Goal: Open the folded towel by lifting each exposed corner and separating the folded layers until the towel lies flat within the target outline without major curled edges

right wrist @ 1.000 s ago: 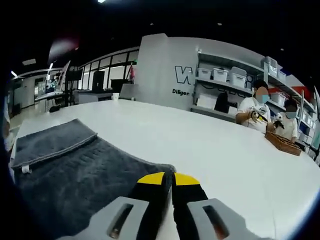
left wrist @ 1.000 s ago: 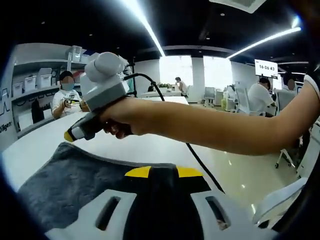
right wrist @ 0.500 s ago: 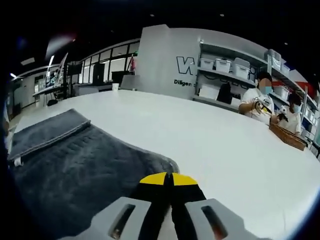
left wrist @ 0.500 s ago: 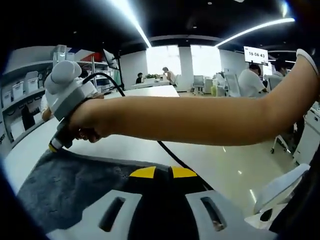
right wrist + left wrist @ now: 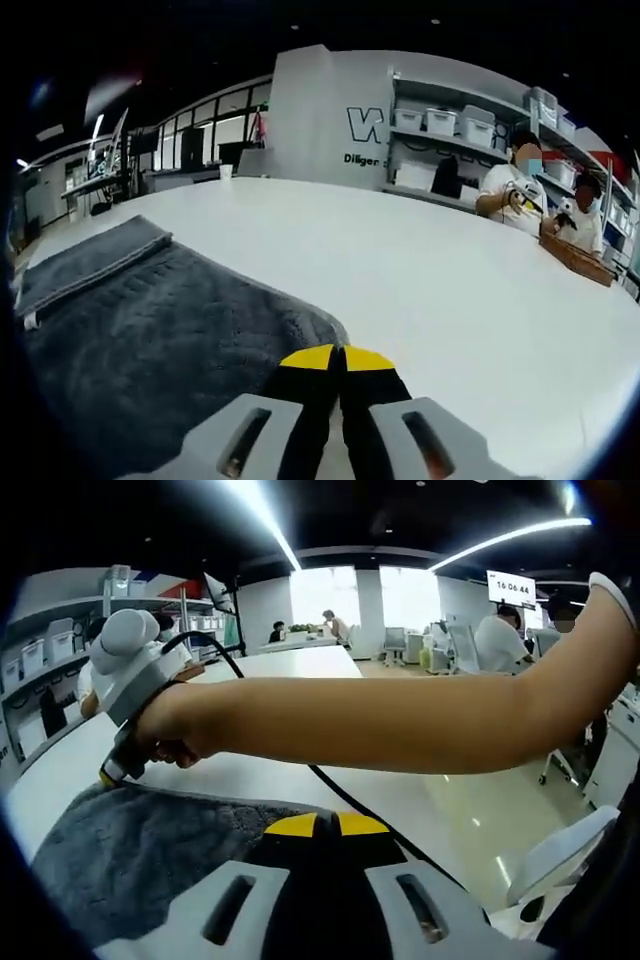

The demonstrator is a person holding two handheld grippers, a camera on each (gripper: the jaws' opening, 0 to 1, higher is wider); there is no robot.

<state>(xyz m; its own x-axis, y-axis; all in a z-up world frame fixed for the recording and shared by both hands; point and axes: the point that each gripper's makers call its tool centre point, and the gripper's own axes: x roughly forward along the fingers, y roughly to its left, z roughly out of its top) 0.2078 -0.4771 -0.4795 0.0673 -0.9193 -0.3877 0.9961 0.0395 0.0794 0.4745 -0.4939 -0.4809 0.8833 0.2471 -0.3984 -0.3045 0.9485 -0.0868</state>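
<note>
A dark grey towel [image 5: 140,850] lies on the white table [image 5: 270,775]. My left gripper [image 5: 326,825] sits low at the towel's edge, its yellow tips drawn together with the cloth running in under them. The right gripper [image 5: 108,777], held in a hand [image 5: 170,730], touches the towel's far corner. In the right gripper view that gripper [image 5: 338,357] is shut, its tips resting just behind the rounded corner of the towel [image 5: 150,330]. A folded strip [image 5: 90,255] with a small white tag lies along the towel's far left side.
A bare forearm [image 5: 400,720] crosses the left gripper view, and a black cable [image 5: 350,800] trails over the table. White table [image 5: 450,300] stretches beyond the towel. Seated people [image 5: 510,200] and a brown basket [image 5: 575,255] are at the far side. A white chair [image 5: 560,865] stands beside the table.
The right gripper came down from above the table onto the towel's far corner. The left gripper's yellow tips drew closer together.
</note>
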